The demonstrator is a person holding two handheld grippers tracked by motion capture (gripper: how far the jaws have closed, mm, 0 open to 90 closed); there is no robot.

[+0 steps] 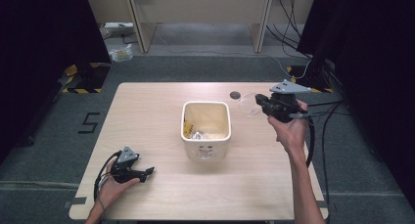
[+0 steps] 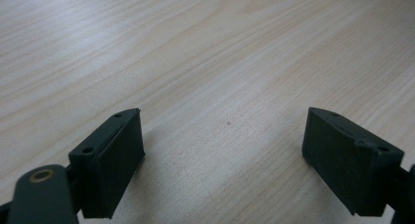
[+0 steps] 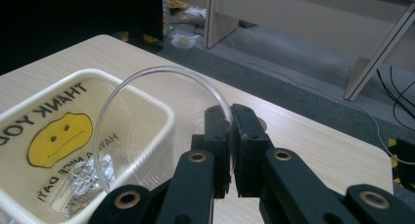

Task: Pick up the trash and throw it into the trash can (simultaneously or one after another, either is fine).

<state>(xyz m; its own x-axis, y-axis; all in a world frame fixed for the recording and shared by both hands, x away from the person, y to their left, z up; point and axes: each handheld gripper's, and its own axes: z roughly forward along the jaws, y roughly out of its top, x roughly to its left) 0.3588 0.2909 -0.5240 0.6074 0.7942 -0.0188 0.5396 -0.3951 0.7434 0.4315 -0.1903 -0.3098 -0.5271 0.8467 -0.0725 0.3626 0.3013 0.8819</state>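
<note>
The clear plastic cup (image 3: 147,121), thin-walled, light, likely slippery and easily crushed, is pinched at its rim by the right gripper (image 3: 231,150) jaws, right of the bin (image 1: 206,130); left gripper (image 2: 222,160) jaws spread over the bench (image 2: 195,62).

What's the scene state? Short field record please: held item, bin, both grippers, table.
held item: clear plastic cup, rim pinched between the jaws
right gripper: shut on the cup wall, held above the table to the right of the bin
left gripper: open, nothing between the jaws, low over bare wood
bin: cream, square, lined with a smiley "THANK YOU" bag, crumpled wrappers inside
table: light wood, dark round hole near far edge
</note>
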